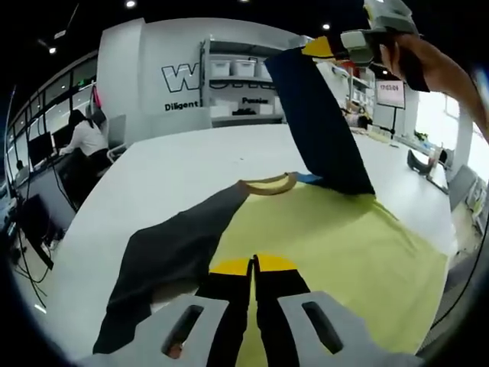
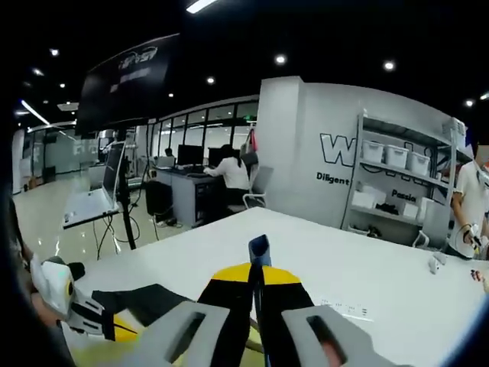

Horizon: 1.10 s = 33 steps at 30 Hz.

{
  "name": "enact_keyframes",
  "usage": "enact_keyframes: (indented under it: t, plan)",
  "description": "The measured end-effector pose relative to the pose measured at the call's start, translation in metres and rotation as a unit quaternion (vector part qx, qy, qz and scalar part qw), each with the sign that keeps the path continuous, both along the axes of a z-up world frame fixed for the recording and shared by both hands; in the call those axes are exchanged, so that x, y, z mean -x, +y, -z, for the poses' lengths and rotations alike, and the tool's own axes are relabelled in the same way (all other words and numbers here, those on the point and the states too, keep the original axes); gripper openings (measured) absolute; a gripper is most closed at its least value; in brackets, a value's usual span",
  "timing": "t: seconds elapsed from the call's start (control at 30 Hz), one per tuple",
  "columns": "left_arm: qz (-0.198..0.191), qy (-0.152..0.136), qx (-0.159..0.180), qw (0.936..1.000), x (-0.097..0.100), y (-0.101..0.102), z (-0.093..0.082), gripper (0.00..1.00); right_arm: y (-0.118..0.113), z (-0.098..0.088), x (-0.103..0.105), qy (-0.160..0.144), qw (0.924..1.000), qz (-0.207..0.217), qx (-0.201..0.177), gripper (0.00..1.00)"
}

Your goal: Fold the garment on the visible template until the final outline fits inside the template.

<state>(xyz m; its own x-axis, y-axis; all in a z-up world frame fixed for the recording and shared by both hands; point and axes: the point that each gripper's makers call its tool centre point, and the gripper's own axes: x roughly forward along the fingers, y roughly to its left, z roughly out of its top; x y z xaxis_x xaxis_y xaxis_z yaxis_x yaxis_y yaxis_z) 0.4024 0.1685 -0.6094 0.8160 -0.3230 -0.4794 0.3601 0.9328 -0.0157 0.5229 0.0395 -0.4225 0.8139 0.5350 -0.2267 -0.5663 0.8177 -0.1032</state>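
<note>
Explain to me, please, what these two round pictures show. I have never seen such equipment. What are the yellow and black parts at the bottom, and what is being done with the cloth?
No robot is here: a person holds a two-jaw gripper in each hand, and each carries a fisheye camera looking along its jaws. In the left gripper view, the left gripper is closed on the yellow body of a shirt lying on a white table. At top right, the right gripper, in the person's hand, lifts the shirt's dark sleeve high. The other dark sleeve lies flat. In the right gripper view, a tip of dark cloth sticks up between the closed jaws, and the left gripper appears at lower left.
</note>
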Motion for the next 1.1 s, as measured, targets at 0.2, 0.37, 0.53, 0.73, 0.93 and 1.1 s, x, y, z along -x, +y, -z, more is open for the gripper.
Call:
enact_keyframes:
  t: [0.2, 0.37, 0.53, 0.73, 0.93, 1.1]
  plan:
    - [-0.015, 0.001, 0.000, 0.9999, -0.001, 0.010, -0.001, 0.00, 0.026, 0.025, 0.000, 0.022, 0.9995, -0.021, 0.007, 0.00]
    - [-0.024, 0.001, -0.004, 0.9997, -0.001, 0.016, 0.000, 0.00, 0.049, 0.044, 0.003, 0.027, 0.9984, -0.041, 0.028, 0.00]
    - [-0.029, 0.004, -0.006, 0.9996, 0.000, 0.021, 0.001, 0.00, 0.071, 0.063, 0.009, 0.047, 0.9968, -0.057, 0.030, 0.00]
    - [-0.035, 0.004, -0.009, 0.9993, 0.000, 0.027, -0.001, 0.00, 0.089, 0.084, 0.016, 0.072, 0.9944, -0.069, 0.034, 0.00]
    - [-0.048, 0.004, -0.013, 0.9987, 0.004, 0.041, -0.004, 0.00, 0.105, 0.116, 0.025, 0.104, 0.9905, -0.078, 0.044, 0.00]
    - [-0.059, 0.005, -0.014, 0.9982, 0.008, 0.048, -0.005, 0.00, 0.115, 0.139, 0.032, 0.129, 0.9867, -0.084, 0.052, 0.00]
